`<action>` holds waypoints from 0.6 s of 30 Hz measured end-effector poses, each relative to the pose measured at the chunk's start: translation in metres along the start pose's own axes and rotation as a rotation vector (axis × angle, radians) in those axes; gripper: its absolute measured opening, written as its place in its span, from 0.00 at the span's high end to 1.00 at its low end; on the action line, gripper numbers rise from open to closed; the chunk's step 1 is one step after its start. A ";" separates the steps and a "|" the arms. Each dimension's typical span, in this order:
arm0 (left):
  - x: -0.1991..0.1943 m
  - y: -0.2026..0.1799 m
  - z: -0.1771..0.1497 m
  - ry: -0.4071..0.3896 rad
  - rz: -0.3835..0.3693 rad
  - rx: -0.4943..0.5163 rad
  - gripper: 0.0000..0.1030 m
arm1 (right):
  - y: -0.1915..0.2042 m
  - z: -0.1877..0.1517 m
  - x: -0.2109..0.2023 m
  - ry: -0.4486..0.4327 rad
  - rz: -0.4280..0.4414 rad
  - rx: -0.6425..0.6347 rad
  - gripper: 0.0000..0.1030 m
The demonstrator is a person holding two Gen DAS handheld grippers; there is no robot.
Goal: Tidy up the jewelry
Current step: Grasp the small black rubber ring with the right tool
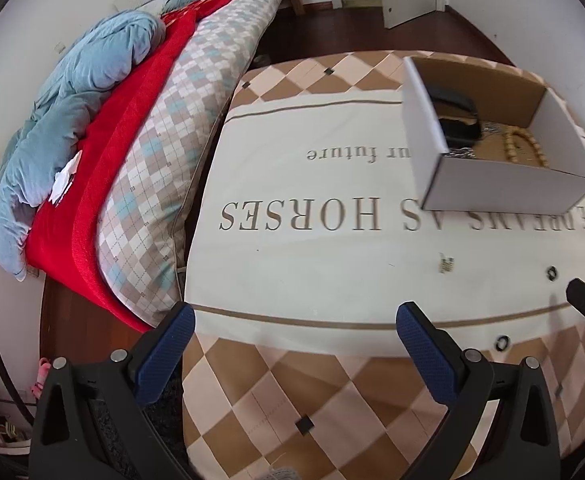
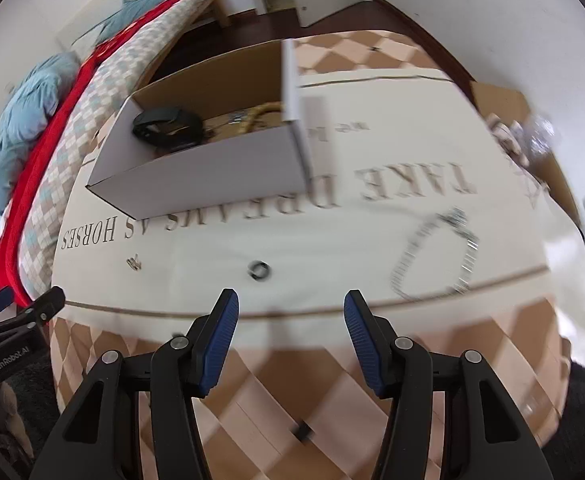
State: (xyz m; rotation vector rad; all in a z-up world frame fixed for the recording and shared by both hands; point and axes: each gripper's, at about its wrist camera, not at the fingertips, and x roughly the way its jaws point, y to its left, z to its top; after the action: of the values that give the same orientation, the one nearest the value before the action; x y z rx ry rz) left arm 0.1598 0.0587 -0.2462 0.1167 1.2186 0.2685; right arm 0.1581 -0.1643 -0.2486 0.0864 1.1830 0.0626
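Observation:
An open cardboard box (image 1: pixel 492 168) (image 2: pixel 212 172) stands on the cloth-covered table and holds a black watch (image 2: pixel 168 126), a bead bracelet (image 1: pixel 526 150) and chain pieces. On the cloth lie a small dark ring (image 2: pixel 259 270) (image 1: pixel 551 273), a second ring (image 1: pixel 501 343), a small metal charm (image 1: pixel 446 265) (image 2: pixel 134 264) and a silver chain bracelet (image 2: pixel 436 256). My left gripper (image 1: pixel 296 330) is open and empty over the table's near edge. My right gripper (image 2: pixel 291 320) is open and empty, just short of the dark ring.
A bed with checked pillow (image 1: pixel 172 168), red blanket (image 1: pixel 132 152) and blue duvet (image 1: pixel 72 112) lies left of the table. A brown box with clear wrapping (image 2: pixel 524 136) sits at the table's far right. Dark wood floor and a door stand behind.

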 end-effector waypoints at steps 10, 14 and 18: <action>0.013 -0.002 0.004 0.024 -0.013 0.011 0.00 | 0.037 0.003 0.032 -0.017 -0.126 -0.155 0.80; 0.009 -0.011 0.004 0.022 -0.041 0.026 0.00 | 0.036 0.000 0.030 -0.022 -0.116 -0.157 0.87; -0.001 -0.030 -0.002 0.031 -0.141 0.053 0.01 | 0.010 -0.004 0.009 -0.037 -0.101 -0.093 0.87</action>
State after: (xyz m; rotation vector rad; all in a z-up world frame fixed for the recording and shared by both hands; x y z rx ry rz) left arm 0.1617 0.0291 -0.2535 0.0718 1.2591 0.1153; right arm 0.1574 -0.1532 -0.2570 -0.0538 1.1441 0.0275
